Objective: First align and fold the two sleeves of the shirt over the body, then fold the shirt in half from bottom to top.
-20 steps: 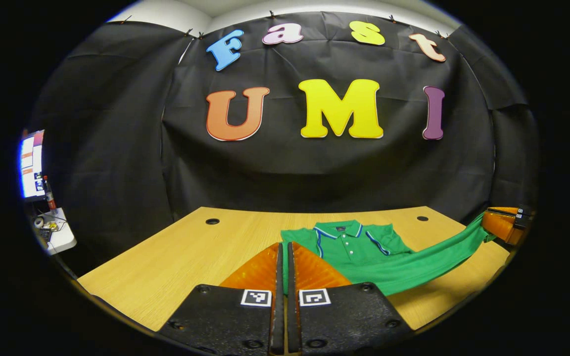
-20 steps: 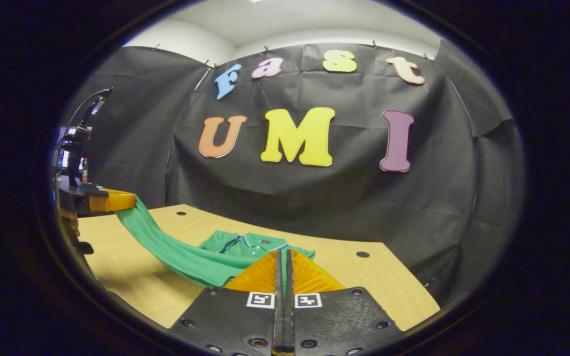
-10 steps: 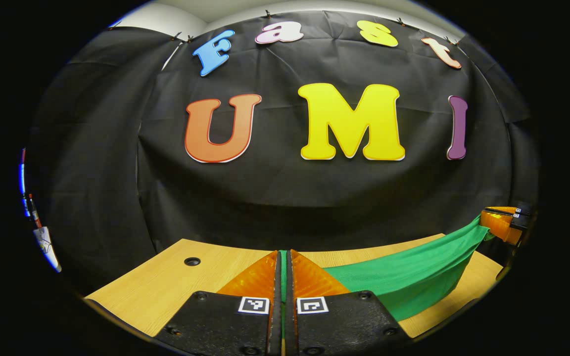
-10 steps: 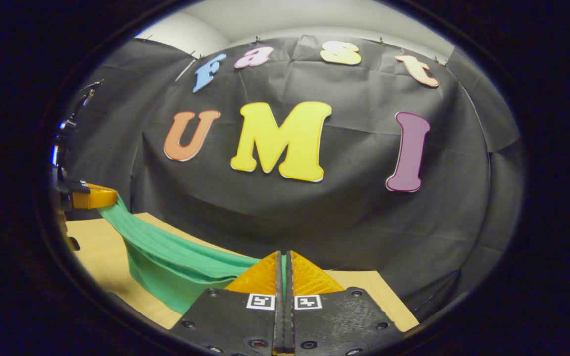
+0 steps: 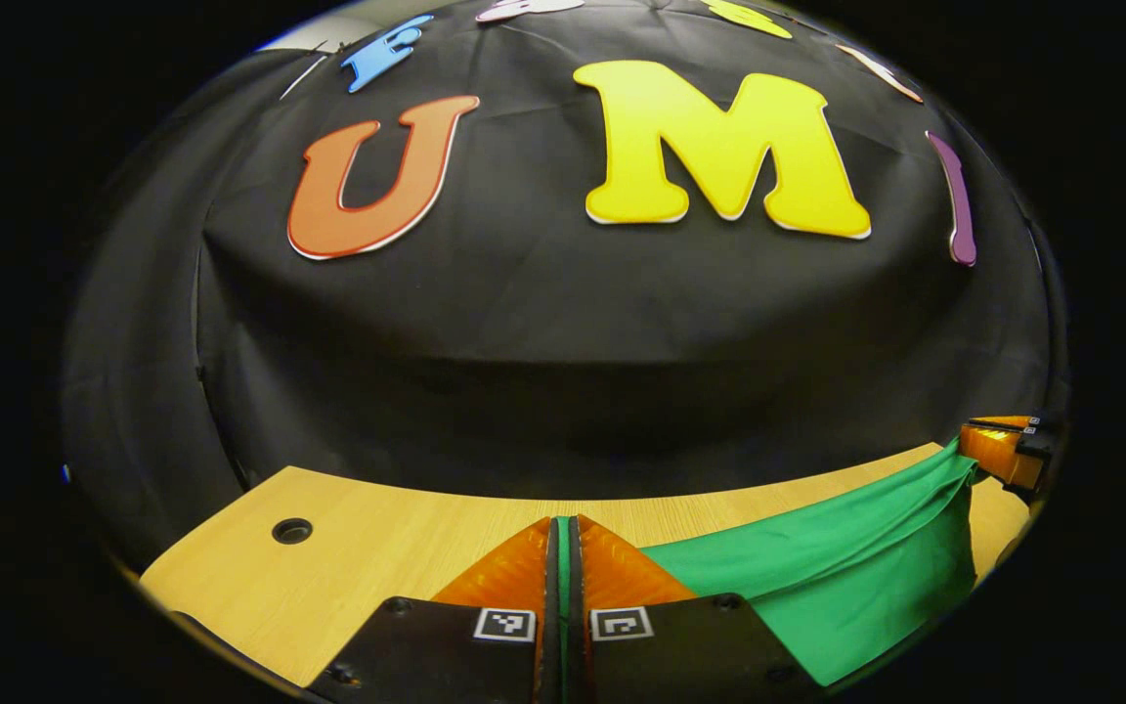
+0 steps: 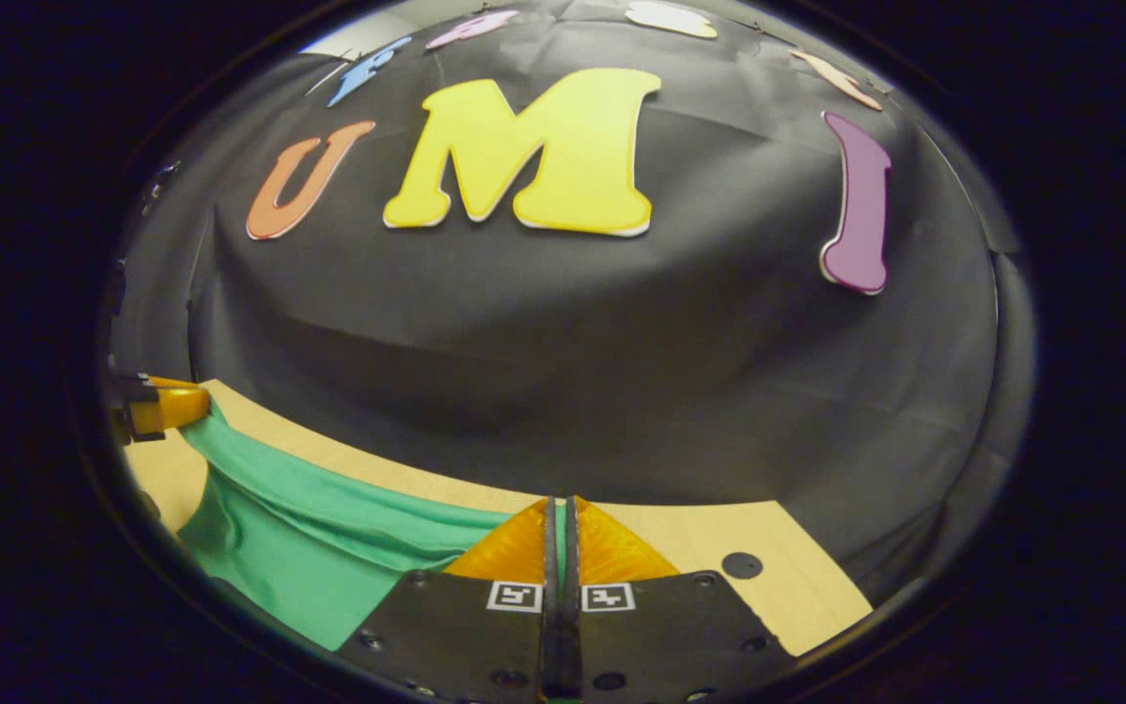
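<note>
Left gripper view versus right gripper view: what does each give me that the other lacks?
Left gripper view: left gripper up close, jaws shut on the shirt, right gripper far off at the right edge. Right gripper view: the reverse, left gripper far off at the left edge. Both: the green shirt stretched between the grippers over the table.

A plain green shirt [image 5: 846, 587] — without any print on the stretch seen here — is spread over the right end of the tabletop [image 5: 407, 548] in the left gripper view, and toward the left edge in the right gripper view, where the green looks paler. The tabletop is light yellowish wood with a fine straight grain, marked by a dark round hole [image 5: 291, 531] near its far left corner and another [image 6: 742, 564] near its right edge. Behind it, the booth's wall [image 5: 563, 342] is plain black cloth — creased and matte.
</note>
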